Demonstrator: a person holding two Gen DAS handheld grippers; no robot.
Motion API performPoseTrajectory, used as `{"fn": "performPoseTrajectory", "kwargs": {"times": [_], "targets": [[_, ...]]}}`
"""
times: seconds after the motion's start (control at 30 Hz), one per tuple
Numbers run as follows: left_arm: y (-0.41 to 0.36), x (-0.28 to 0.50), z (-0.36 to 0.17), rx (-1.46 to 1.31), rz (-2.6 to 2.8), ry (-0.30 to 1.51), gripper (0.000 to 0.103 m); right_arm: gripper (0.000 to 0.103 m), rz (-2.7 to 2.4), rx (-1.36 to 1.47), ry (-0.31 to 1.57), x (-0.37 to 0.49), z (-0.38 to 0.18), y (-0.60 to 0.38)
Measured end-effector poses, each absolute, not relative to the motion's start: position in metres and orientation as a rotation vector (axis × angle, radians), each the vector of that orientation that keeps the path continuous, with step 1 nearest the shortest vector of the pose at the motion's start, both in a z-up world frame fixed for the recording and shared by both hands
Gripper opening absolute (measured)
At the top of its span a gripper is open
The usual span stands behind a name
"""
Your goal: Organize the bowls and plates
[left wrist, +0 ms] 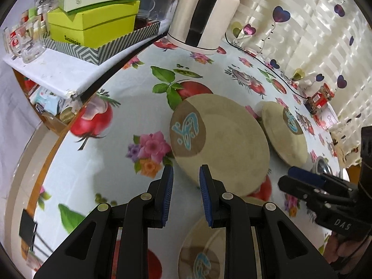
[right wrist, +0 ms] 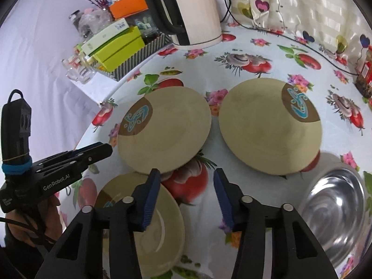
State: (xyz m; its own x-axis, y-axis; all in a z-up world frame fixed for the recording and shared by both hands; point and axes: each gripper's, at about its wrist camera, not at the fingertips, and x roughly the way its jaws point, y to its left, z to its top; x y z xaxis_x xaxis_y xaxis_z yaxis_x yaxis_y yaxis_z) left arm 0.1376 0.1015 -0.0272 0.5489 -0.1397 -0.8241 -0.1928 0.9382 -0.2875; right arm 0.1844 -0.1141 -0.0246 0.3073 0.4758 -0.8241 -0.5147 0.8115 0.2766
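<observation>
Two large beige plates with a brown patch and blue mark lie side by side on the flowered tablecloth: the left plate [right wrist: 162, 130] [left wrist: 220, 141] and the right plate [right wrist: 269, 125] [left wrist: 283, 130]. A smaller beige bowl [right wrist: 160, 230] [left wrist: 202, 253] lies nearer, partly under the fingers. A steel bowl [right wrist: 337, 218] sits at the near right. My left gripper [left wrist: 186, 174] is open and empty, just short of the left plate's near rim; it also shows in the right wrist view [right wrist: 102, 148]. My right gripper [right wrist: 186, 176] is open and empty, above the gap between the plates; it also shows in the left wrist view [left wrist: 290, 174].
A white electric kettle [right wrist: 195, 11] [left wrist: 204, 16] stands at the back of the table, its cord [right wrist: 302, 39] running along the curtain side. A side shelf [left wrist: 58, 69] to the left holds green boxes [left wrist: 93, 25] and glass mugs [left wrist: 25, 44]. A red jar [left wrist: 320, 97] stands far right.
</observation>
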Motion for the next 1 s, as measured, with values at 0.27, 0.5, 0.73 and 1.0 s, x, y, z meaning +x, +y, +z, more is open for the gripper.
{"fn": "performPoseTrajectory", "kwargs": {"times": [0.27,0.5,0.73,1.0], "targets": [[0.107,0.156,-0.035,-0.387,0.026,0.997,0.024,0.043,0.641,-0.015,1.109,0.205,-0.039,-0.102],[0.113,0.164,-0.042,-0.404,0.026,0.999,0.024,0.036,0.634,0.004,1.127,0.219,-0.047,-0.098],[0.112,0.168,-0.046,-0.407,0.013,0.996,0.024,0.027,0.636,0.018,1.132,0.227,-0.053,-0.094],[0.110,0.165,-0.038,-0.388,0.024,0.979,0.024,0.027,0.633,0.030,1.127,0.229,-0.051,-0.093]]}}
